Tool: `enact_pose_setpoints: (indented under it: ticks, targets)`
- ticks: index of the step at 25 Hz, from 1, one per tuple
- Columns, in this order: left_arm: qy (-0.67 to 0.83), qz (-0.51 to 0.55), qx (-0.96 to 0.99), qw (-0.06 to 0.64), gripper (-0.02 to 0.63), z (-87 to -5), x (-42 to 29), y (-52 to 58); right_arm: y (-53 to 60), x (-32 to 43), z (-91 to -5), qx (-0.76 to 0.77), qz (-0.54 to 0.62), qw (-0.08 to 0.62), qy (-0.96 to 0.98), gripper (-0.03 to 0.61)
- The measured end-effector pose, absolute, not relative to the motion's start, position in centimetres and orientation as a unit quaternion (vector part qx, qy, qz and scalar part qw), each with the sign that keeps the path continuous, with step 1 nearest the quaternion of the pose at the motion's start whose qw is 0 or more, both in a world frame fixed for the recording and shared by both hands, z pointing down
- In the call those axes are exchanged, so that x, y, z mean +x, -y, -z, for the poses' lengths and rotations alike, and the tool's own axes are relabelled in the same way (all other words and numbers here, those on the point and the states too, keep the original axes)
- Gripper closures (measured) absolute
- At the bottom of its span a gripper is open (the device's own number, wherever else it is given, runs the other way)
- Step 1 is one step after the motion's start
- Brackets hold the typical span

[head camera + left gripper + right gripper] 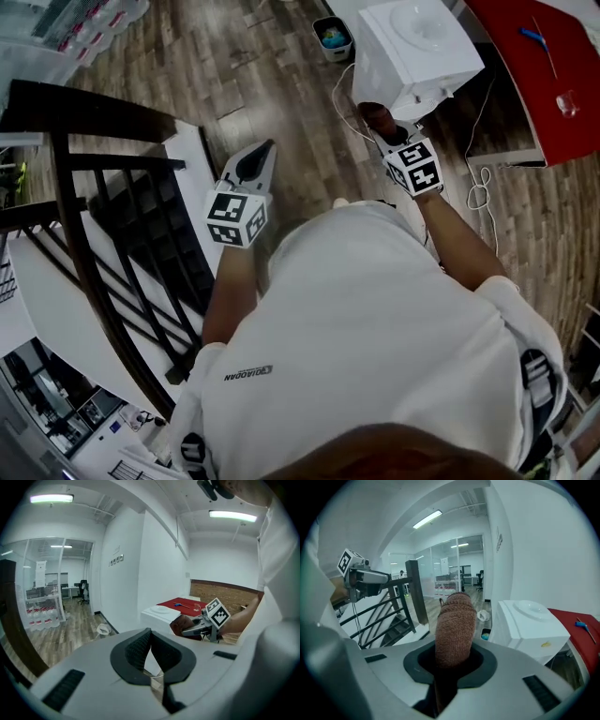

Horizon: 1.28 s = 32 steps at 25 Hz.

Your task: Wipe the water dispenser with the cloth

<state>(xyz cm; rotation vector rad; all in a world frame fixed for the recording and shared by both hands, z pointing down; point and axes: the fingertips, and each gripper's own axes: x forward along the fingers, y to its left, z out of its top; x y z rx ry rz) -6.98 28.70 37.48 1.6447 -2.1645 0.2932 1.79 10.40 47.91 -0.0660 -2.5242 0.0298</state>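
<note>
The white water dispenser (417,52) stands on the wooden floor just ahead of me, its top facing up. My right gripper (388,129) is shut on a rolled brown knitted cloth (377,116), held close to the dispenser's near lower side; whether the cloth touches it is unclear. In the right gripper view the cloth (454,625) sticks up out of the gripper (452,660), with the dispenser (532,625) to its right. My left gripper (264,150) hovers over the floor to the left, shut and holding nothing (149,634). It sees the dispenser (161,613) and the cloth (184,625) from the side.
A black stair railing (94,234) and steps fill the left. A small bin (333,37) sits beside the dispenser. A red table (553,75) stands at the right, with a white cable (480,187) looped on the floor below it. Water bottles (84,28) are at the far left.
</note>
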Motion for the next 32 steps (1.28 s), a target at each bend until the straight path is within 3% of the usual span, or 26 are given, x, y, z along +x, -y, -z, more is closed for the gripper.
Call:
enact_pose_setpoints:
  ticks: [9, 32]
  targets:
    - [0.678, -0.136, 0.691, 0.209, 0.621, -39.5, -7.4, -22.0, -5.5, 4.2, -47.2, 0.095, -0.04, 0.299, 0.949, 0.515]
    - [0.435, -0.141, 0.87, 0.184, 0.621, -40.3, -20.8, -10.5, -5.1, -1.5, -43.5, 0.396, -0.092, 0.288, 0.867, 0.515]
